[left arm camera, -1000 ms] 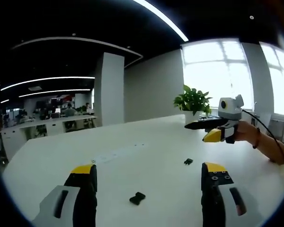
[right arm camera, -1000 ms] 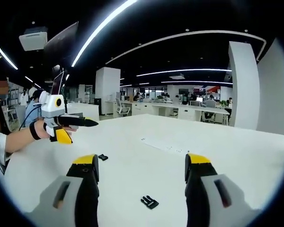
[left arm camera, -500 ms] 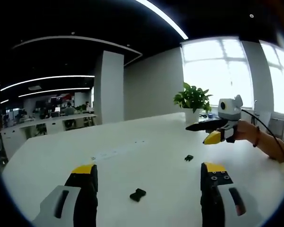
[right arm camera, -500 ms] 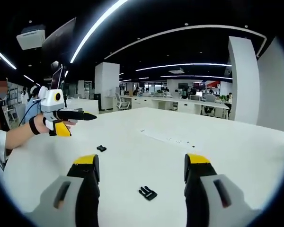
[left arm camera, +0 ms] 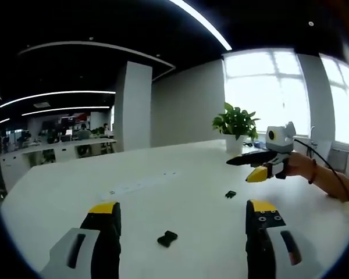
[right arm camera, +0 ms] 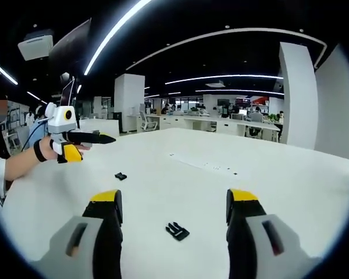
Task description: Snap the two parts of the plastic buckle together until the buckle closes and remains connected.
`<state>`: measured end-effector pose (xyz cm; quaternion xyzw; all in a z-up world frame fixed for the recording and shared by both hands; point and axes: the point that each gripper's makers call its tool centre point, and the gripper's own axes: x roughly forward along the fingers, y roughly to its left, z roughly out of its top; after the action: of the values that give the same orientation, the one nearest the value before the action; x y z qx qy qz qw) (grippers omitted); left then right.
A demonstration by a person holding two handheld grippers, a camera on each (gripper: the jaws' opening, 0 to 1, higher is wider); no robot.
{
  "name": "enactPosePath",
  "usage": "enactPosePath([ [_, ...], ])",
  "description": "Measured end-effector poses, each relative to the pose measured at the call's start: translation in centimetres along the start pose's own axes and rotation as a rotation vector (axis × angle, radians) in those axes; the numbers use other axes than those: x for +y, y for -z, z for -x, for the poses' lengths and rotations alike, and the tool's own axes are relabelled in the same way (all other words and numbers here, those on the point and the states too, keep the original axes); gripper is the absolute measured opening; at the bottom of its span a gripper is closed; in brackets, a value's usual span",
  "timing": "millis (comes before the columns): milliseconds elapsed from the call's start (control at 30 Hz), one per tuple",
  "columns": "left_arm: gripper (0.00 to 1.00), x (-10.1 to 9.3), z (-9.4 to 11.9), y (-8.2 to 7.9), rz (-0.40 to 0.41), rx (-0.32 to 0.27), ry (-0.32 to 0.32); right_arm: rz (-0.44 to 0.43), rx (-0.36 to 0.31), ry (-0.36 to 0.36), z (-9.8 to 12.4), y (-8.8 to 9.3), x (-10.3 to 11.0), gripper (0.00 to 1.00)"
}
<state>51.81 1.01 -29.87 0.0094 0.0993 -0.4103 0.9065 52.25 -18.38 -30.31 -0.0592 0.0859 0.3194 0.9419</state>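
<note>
Both tools spread, empty, above white table (left arm camera: 180,192); buckle pieces (left arm camera: 167,238) (right arm camera: 177,231) lie apart, unobstructed.

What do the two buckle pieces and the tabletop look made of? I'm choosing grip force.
Both buckle pieces look like black moulded plastic, matte, with no glints; detail is too small to confirm. The table seems a smooth white laminate, showing a soft sheen.

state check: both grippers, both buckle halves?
left gripper: open, empty, above the table
right gripper: open, empty, above the table
buckle half ahead of the left gripper: lying loose on the table, unconnected
buckle half ahead of the right gripper: lying loose on the table, prongs showing, unconnected
</note>
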Motion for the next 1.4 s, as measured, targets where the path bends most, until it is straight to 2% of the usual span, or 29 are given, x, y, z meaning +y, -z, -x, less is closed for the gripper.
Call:
enactPosePath([
  [633, 0.88, 0.0, 0.0, 1.1, 0.010, 0.018, 0.013, 0.001, 0.008, -0.005, 0.0, 0.4, 0.0, 0.71],
  [1400, 0.87, -0.3, -0.2, 2.0, -0.014, 0.038, 0.014, 0.009, 0.061, -0.007, -0.2, 2.1, 0.0, 0.69],
])
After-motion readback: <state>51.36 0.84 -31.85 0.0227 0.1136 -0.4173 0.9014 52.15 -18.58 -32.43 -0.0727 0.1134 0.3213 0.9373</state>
